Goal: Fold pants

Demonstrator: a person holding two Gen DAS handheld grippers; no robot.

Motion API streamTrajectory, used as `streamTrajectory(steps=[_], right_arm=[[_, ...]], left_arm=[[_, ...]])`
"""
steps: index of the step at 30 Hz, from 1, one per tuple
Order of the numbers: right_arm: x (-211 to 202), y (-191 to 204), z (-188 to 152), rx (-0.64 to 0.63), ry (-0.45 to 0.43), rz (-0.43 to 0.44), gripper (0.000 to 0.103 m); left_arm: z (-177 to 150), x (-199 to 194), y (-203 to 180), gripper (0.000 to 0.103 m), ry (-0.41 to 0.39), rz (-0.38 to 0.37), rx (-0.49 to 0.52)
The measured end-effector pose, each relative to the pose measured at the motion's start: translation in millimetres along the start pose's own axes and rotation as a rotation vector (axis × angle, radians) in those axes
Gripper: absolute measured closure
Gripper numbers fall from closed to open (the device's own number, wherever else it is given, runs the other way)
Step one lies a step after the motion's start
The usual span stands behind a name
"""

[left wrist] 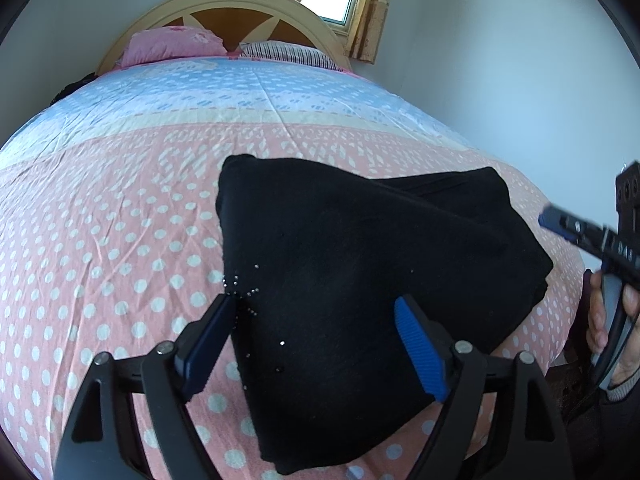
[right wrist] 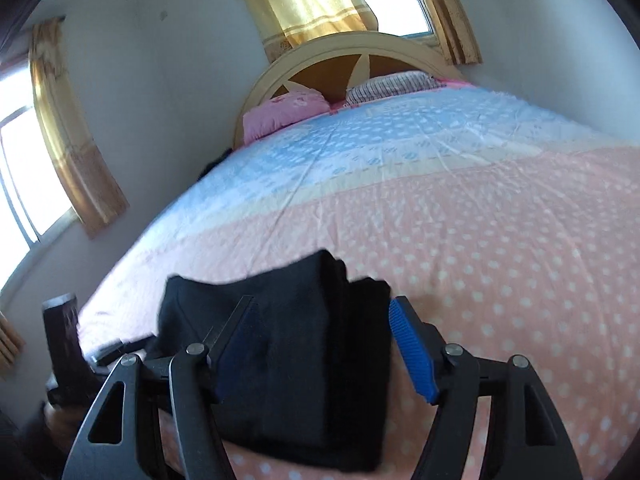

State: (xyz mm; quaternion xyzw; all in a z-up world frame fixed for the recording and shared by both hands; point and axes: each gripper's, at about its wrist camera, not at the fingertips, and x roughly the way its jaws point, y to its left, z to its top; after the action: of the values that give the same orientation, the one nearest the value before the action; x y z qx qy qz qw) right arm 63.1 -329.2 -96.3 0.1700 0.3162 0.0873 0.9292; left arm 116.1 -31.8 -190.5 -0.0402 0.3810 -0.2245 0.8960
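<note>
The black pants point(left wrist: 360, 260) lie folded into a thick bundle on the pink dotted bedspread point(left wrist: 120, 240), with small shiny studs near their left edge. My left gripper point(left wrist: 314, 298) hovers over the near part of the bundle, open, its blue pads apart and not pressing the cloth. In the right wrist view the pants point(right wrist: 288, 340) show stacked layers. My right gripper point(right wrist: 322, 301) stands open over them, jaws straddling the bundle's right half without gripping. The right gripper's blue fingertip point(left wrist: 560, 220) also shows at the far right, held by a hand point(left wrist: 608, 320).
The bed runs back to a blue band of sheet point(right wrist: 380, 140), a pink pillow point(left wrist: 172, 44), a striped pillow point(left wrist: 288, 54) and a curved wooden headboard point(left wrist: 240, 4). White walls close both sides. A dark bedpost point(right wrist: 64, 332) stands at the near left corner.
</note>
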Motion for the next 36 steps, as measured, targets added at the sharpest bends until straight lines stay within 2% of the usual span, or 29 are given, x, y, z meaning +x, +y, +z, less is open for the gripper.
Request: streamTrajectory(steps=[3,4,5,8,10,12,14,17,19,21,23,26,28,30,32,33,35,36], right_arm=[[26,-4,6,0.043,0.051,0.009,0.035],[35,-4,5,0.049,0.076,0.010,0.046],[43,-4,3,0.047,0.101,0.008,0.072],[38,4,-4,0.016,0.097,-0.005,0.090],[16,12,-3,-0.008,0.045,0.025,0.090],[0,16,-2,-0.026,0.010,0.007,0.090],[3,9,-6,-0.013,0.025,-0.040,0.090],[30,-15,-17,0.050,0.099,-0.079,0.089],[31,-20,-17,0.072,0.095,-0.063,0.089],[25,-12,-15,0.032,0.078,-0.087,0.089],[25,-8,-16,0.005,0.071,-0.112,0.090],[32,-17,-15,0.037,0.078,-0.092,0.089],[32,-23,-15,0.054,0.074,-0.077,0.084],[24,-22,-16,0.046,0.049,-0.082,0.074],[13,-11,-16,0.019,0.026,-0.089,0.062],[6,-4,-16,0.002,0.011,-0.067,0.057],[-4,12,-20,-0.046,-0.008,-0.029,0.029],[-5,20,-23,-0.082,-0.006,-0.032,0.025]], left_arm=[[-2,-1,1,0.019,0.001,0.001,-0.003],[-2,-1,1,0.019,0.000,0.001,-0.004],[-2,-1,1,0.018,-0.001,0.002,-0.004],[-3,0,0,0.017,-0.002,0.003,-0.001],[-2,1,1,0.017,-0.002,0.002,-0.004],[-3,1,0,0.017,-0.008,-0.004,-0.009],[-3,0,1,0.017,-0.016,-0.008,-0.015],[-6,4,-2,0.011,-0.005,0.001,-0.009],[-9,8,-5,0.011,0.013,0.005,0.003],[-7,5,-7,0.011,0.008,0.007,0.010],[-2,0,-7,0.011,-0.013,0.016,0.011],[10,-1,-5,0.011,-0.037,0.035,0.013],[17,4,-4,0.007,-0.048,0.050,0.026],[19,13,-4,0.004,-0.034,0.084,0.042],[21,20,-5,0.004,-0.021,0.080,0.035],[22,20,-6,0.004,-0.022,0.078,0.033],[22,20,-10,0.004,-0.025,0.076,0.048],[21,19,-11,0.004,-0.024,0.077,0.058]])
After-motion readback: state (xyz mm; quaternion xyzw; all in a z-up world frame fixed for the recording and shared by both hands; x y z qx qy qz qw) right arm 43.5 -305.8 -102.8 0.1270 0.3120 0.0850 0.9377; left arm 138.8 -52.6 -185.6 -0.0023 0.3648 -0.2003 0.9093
